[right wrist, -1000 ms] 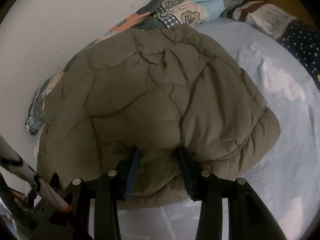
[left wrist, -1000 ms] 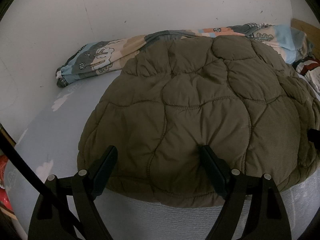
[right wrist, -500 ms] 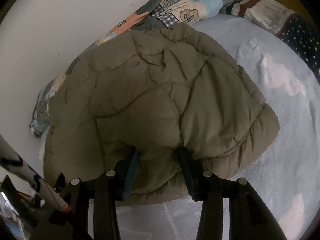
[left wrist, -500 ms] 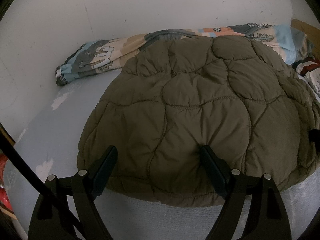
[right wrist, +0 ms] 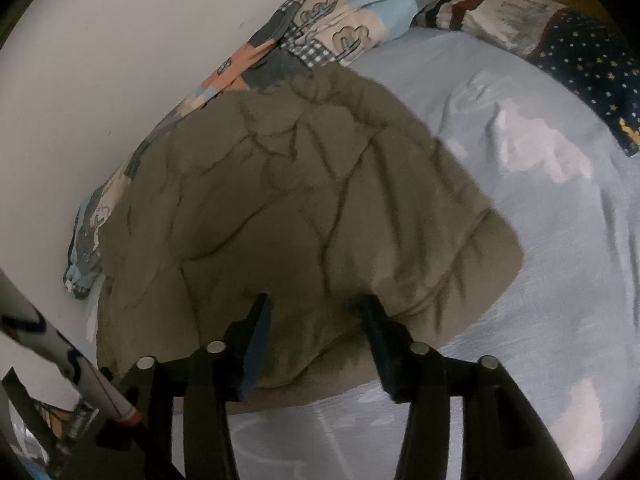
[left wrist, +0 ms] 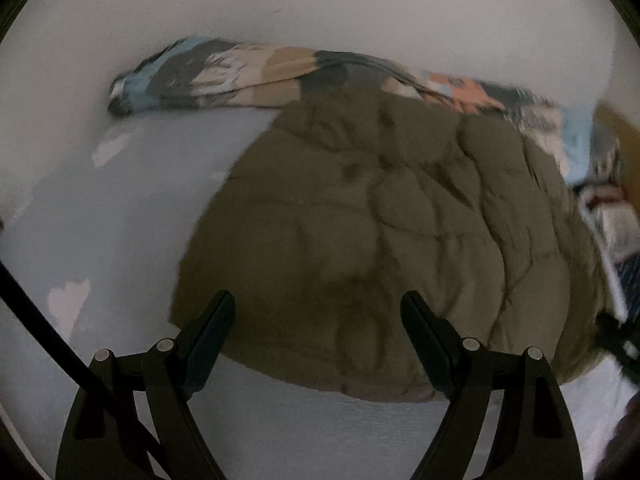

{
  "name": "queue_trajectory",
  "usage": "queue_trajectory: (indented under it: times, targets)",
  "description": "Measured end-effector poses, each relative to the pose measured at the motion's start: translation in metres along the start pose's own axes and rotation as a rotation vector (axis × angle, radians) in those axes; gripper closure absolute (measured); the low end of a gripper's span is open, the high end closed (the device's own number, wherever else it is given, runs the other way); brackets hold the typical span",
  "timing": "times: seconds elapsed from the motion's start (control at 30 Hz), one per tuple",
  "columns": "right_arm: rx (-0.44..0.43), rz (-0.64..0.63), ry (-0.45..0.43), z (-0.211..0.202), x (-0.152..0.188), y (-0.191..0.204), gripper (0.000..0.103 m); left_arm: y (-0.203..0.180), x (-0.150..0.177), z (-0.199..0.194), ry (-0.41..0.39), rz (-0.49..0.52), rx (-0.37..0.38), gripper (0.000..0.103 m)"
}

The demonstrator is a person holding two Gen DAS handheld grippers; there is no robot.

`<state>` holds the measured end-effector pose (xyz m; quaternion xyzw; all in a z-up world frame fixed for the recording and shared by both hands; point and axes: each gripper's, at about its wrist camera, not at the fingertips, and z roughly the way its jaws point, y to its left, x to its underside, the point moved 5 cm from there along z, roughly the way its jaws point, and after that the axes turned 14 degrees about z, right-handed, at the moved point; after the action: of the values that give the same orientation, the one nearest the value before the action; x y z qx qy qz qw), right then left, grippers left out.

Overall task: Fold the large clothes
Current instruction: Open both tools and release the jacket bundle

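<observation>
1. Here our right gripper (right wrist: 316,316) pinches the near hem of the olive quilted jacket (right wrist: 280,216), ready to lift.
2. Our left gripper (left wrist: 318,316) hovers spread wide, gripping nothing.
3. Beyond, the jacket lies across the pale-blue bedsheet (right wrist: 552,248), touching a patterned quilt (left wrist: 256,72).

a home bedroom: a bed with a pale blue sheet (right wrist: 540,260), patterned bedding (left wrist: 248,72) against a white wall (left wrist: 320,4).
</observation>
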<state>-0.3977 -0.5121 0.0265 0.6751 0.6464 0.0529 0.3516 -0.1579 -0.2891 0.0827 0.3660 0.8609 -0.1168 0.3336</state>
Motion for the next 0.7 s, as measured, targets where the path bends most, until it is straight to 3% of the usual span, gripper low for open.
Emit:
queue_trajectory:
  times: [0.27, 0.5, 0.6, 0.7]
  targets:
    - [0.043, 0.079, -0.018, -0.020, -0.021, -0.041, 0.043, 0.077, 0.013, 0.009, 0.096, -0.186, 0.008, 0.019]
    - [0.041, 0.224, 0.017, -0.024, -0.033, -0.081, 0.042, 0.119, 0.034, 0.014, 0.153, -0.398, 0.122, 0.019]
    - [0.015, 0.300, 0.044, -0.020, -0.032, -0.094, 0.041, 0.119, 0.043, 0.020, 0.173, -0.479, 0.214, 0.019]
    - [-0.025, 0.370, 0.070, -0.016, -0.030, -0.101, 0.036, 0.115, 0.049, 0.029, 0.191, -0.523, 0.257, 0.019]
